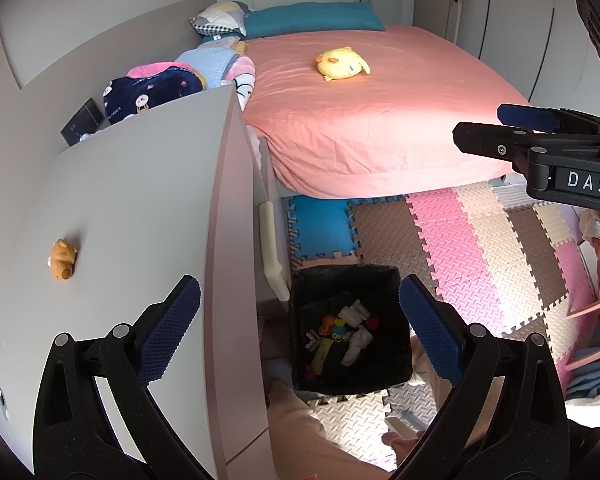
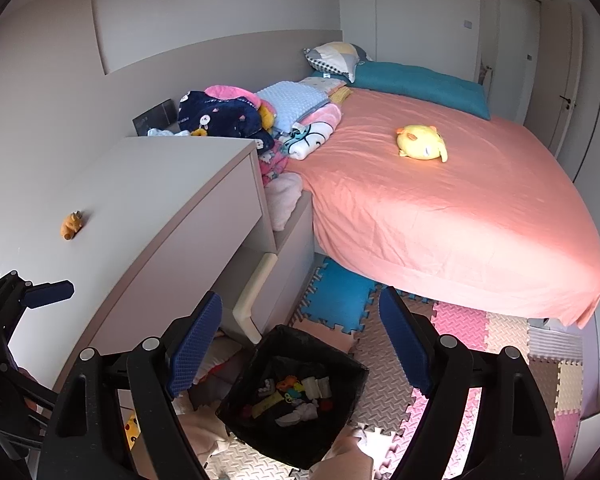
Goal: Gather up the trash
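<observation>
Trash is already piling up in the black bin (image 1: 350, 322) on the floor, both tools, left tool (image 1: 300, 328) and right tool (image 2: 300, 344), are hovering wide open and empty, so I'm guessing only the small orange thing (image 1: 62, 260) near the desk's (image 1: 140, 200) left edge is left.

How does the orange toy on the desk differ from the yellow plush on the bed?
Colour: the orange toy is orange-brown, the yellow plush is bright yellow.
Size: the orange toy looks much smaller than the yellow plush.
Support: the orange toy lies on the hard grey desk top; the yellow plush lies on the pink bedsheet.
Shared: both lie alone, outside the black bin, and neither the left gripper nor the right gripper touches them.
</observation>
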The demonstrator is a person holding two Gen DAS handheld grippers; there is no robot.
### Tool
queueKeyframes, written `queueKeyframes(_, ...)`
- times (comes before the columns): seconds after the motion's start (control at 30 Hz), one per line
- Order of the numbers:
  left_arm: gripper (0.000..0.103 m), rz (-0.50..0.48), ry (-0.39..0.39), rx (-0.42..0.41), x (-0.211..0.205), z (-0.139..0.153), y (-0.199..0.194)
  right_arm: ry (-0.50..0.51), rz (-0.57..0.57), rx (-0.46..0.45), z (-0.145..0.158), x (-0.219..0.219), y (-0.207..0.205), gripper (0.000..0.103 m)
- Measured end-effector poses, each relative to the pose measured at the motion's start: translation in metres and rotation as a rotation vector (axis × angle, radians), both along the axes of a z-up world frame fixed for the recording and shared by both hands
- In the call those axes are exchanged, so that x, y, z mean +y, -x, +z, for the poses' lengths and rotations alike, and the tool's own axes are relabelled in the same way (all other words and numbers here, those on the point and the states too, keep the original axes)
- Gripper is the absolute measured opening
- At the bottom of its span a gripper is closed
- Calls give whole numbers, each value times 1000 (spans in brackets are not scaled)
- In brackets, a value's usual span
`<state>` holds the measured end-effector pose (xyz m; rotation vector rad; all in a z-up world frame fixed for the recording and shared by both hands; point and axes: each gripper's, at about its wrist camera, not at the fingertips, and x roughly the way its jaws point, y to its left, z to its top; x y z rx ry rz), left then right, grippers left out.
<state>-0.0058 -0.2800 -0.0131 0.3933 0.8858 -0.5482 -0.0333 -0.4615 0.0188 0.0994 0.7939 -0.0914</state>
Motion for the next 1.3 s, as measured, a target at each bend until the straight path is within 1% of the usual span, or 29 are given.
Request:
queueKeyframes(0.57, 96, 74, 0, 15, 26, -3, -16, -8, 61, 22, -6, 31, -27, 81)
queueKeyframes(0.77, 96, 116, 4, 20, 41, -3, -23, -18, 92, 25, -8, 47, -40, 81)
queueKeyframes(1.0, 96, 146, 1, 6, 61, -1, -30, -24, 127, 42, -13, 66, -56, 81)
queueKeyframes(1.3, 96, 212, 13, 7, 94, 0, -40, -42, 183, 42, -18, 92, -76, 81)
